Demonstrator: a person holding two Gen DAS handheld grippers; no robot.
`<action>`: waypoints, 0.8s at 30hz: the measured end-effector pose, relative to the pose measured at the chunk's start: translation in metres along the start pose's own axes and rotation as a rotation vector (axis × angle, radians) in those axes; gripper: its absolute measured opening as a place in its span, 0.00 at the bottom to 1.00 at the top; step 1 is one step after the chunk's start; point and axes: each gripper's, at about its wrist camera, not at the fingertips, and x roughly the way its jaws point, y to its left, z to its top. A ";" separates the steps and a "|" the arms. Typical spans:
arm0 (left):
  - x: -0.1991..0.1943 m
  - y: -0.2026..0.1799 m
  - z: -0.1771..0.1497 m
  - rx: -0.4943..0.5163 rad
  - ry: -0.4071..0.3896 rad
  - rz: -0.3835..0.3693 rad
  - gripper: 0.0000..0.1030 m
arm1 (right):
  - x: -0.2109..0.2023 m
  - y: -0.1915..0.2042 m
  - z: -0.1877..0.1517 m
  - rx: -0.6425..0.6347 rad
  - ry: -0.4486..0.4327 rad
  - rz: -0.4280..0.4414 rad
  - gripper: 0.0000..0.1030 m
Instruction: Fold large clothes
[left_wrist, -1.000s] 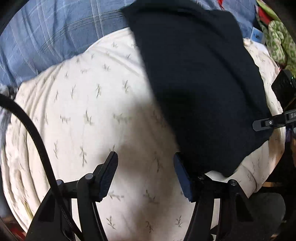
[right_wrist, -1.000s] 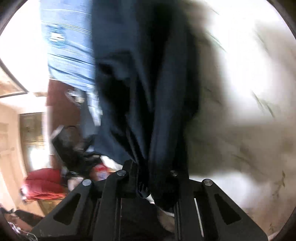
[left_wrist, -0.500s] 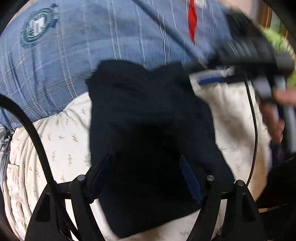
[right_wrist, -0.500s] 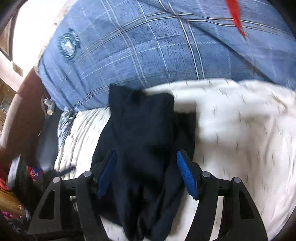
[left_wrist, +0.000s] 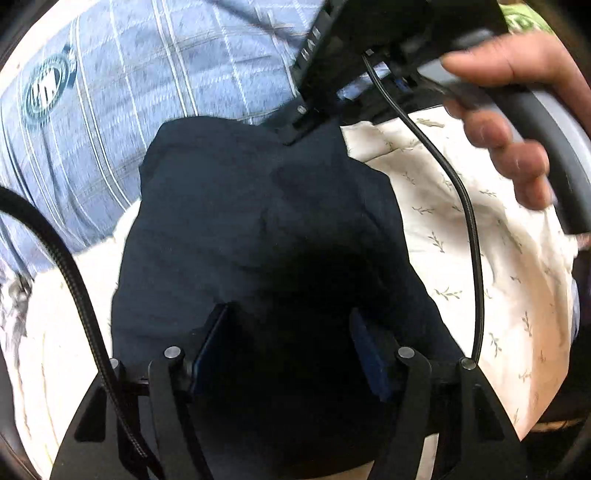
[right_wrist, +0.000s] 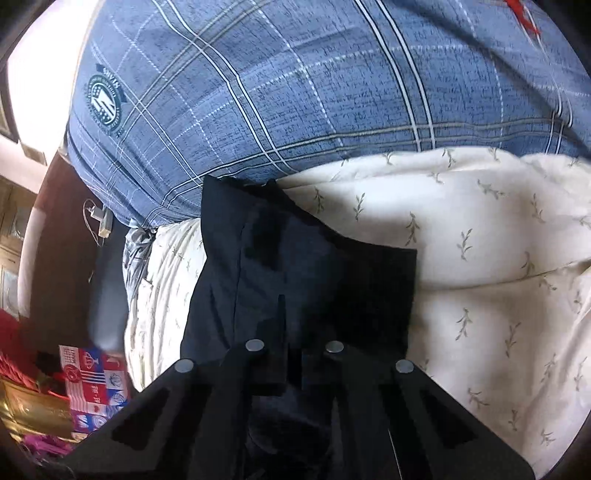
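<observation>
Garment: We saw 1 dark navy garment (left_wrist: 258, 229), already folded into a compact block, lying on a cream leaf-print duvet (left_wrist: 461, 229) just in front of a blue checked pillow (right_wrist: 295, 92) on the bed.
Handling: We judged it soft, light and limp; the layers would likely slide apart or sag if lifted by 1 corner alone.
Where to take hold: We reckoned a folded edge, pinched through all layers, was the safest spot, with both near corners taken together for any further fold.
Left gripper: The left gripper (left_wrist: 291, 350) hung over the near part of the garment with its 2 blue pads (left_wrist: 210, 347) well apart and closing; the cloth lay beneath and between them, but we saw no pad pressing on it.
Right gripper: The right gripper (right_wrist: 293, 358) had its jaws clenched together above the near edge of the garment; we saw no cloth pinched between them, though the dark fabric made that hard to confirm.
Right hand: The person's hand (left_wrist: 517, 110) gripped the handle of that gripper, whose tip sat at the garment's far edge in the left wrist view.
</observation>
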 end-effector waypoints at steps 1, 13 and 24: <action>0.005 0.001 -0.002 -0.018 0.007 -0.004 0.63 | 0.010 -0.003 0.000 0.018 0.019 -0.026 0.04; -0.001 0.005 -0.008 -0.058 -0.013 -0.004 0.65 | -0.029 0.011 -0.025 -0.022 -0.115 -0.169 0.79; -0.011 0.021 -0.017 -0.084 -0.034 -0.028 0.69 | -0.002 0.054 -0.058 -0.201 -0.128 -0.393 0.83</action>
